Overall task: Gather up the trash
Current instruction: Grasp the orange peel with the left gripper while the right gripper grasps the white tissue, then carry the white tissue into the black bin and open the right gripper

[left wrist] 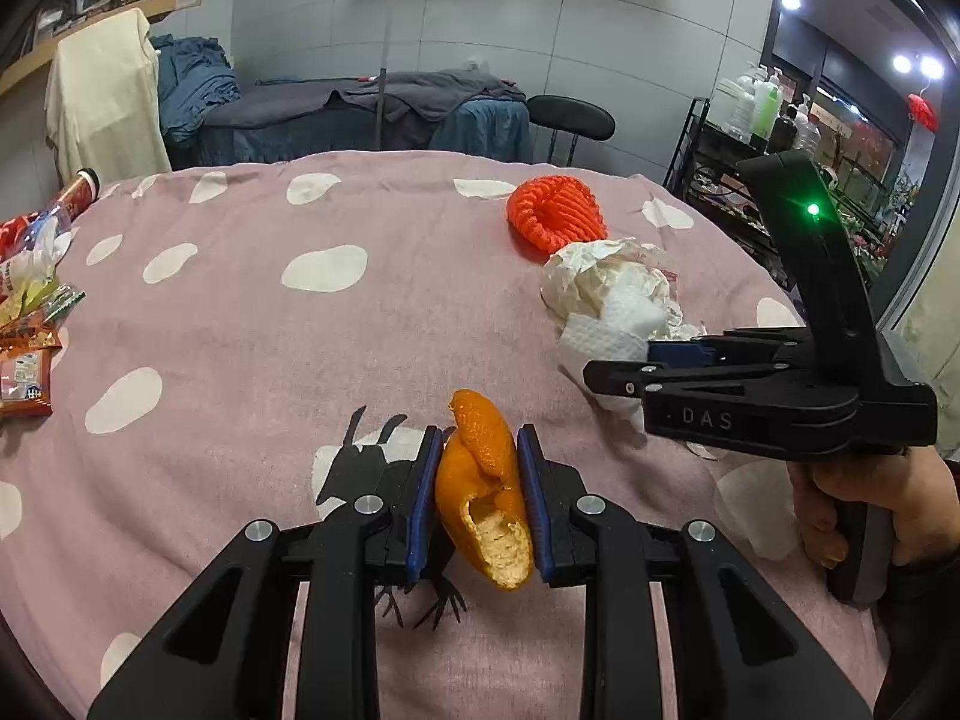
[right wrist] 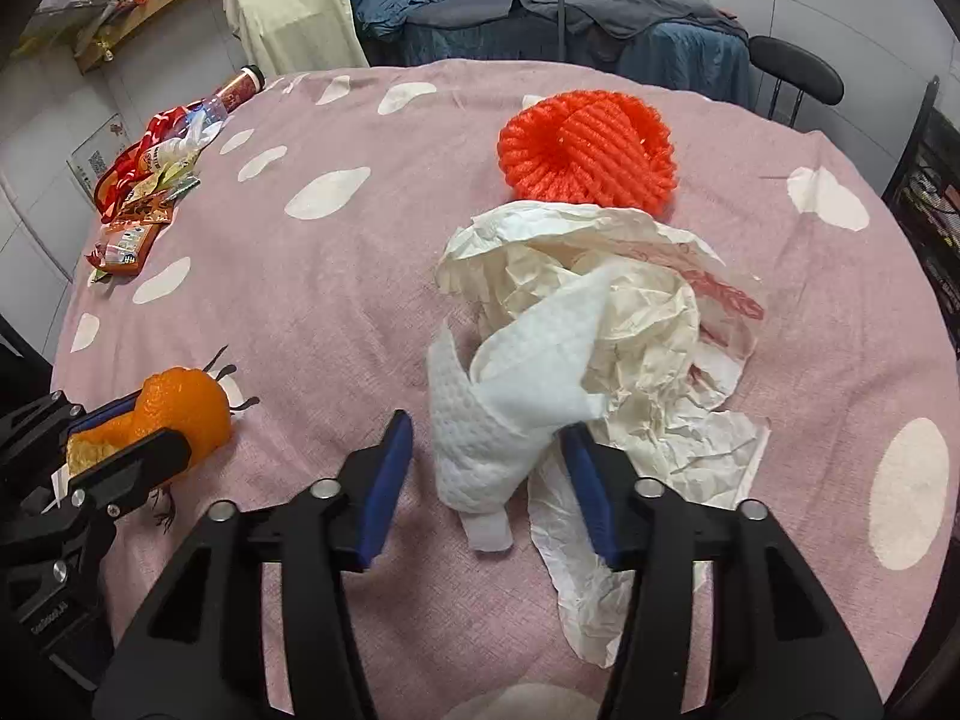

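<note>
My left gripper (left wrist: 477, 450) is shut on an orange peel (left wrist: 483, 492), held just above the pink spotted cloth (left wrist: 240, 312); it also shows in the right wrist view (right wrist: 174, 414). My right gripper (right wrist: 486, 438) is open, its fingers on either side of a white paper towel (right wrist: 498, 414) that lies on the cloth against a heap of crumpled paper (right wrist: 648, 324). In the left wrist view the right gripper (left wrist: 618, 366) reaches in from the right to the paper heap (left wrist: 606, 294). An orange foam fruit net (right wrist: 585, 147) lies behind the paper.
Snack wrappers (right wrist: 144, 192) and a red can (right wrist: 243, 84) lie at the table's far left edge. A black chair (left wrist: 570, 120), a bed with dark covers (left wrist: 372, 108) and a shelf of bottles (left wrist: 762, 114) stand beyond the table.
</note>
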Demonstrator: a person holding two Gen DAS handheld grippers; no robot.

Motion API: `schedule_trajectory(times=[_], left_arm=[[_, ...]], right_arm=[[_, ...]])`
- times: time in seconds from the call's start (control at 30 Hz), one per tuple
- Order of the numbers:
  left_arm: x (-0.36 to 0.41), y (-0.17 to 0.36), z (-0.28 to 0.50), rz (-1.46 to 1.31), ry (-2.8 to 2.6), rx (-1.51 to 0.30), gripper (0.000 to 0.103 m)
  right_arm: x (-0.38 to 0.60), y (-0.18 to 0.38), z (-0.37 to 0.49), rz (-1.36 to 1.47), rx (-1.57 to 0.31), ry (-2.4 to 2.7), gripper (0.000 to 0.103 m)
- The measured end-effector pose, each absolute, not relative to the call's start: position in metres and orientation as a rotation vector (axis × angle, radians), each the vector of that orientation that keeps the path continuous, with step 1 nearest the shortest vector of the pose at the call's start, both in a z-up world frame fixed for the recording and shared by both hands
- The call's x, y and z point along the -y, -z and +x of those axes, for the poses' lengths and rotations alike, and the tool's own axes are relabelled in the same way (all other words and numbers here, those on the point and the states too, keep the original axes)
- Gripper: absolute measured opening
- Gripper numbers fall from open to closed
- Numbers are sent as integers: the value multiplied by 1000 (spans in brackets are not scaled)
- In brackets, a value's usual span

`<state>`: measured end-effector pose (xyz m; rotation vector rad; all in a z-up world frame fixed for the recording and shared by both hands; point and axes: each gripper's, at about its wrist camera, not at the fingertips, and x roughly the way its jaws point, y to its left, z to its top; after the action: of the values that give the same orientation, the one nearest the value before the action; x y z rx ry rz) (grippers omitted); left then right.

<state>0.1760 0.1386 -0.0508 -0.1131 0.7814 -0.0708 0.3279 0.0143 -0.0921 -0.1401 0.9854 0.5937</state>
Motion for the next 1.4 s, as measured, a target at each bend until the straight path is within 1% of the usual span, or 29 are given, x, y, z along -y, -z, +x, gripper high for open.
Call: schedule_trajectory(times=[0.13,0.33,0.43,0.7,1.0,1.4], left_arm=[[-135,51,174,-121,81,-782,26],[-127,50,168,-121,103,-780,26],[-121,48,164,-126,123,-778,26],[-99,37,156,-124,165,-741,26],[-58,26,149,-124,264,-704,26],[12,21,149,-109,410,-710,26]], right_arm=[[-5,84,320,-104,-934,-618,29],[13,70,300,-55,-903,-650,29],[25,60,285,-38,-858,-654,29],[72,45,252,39,-785,-599,29],[141,35,223,141,-690,-499,29],[239,44,198,278,-652,-311,29]])
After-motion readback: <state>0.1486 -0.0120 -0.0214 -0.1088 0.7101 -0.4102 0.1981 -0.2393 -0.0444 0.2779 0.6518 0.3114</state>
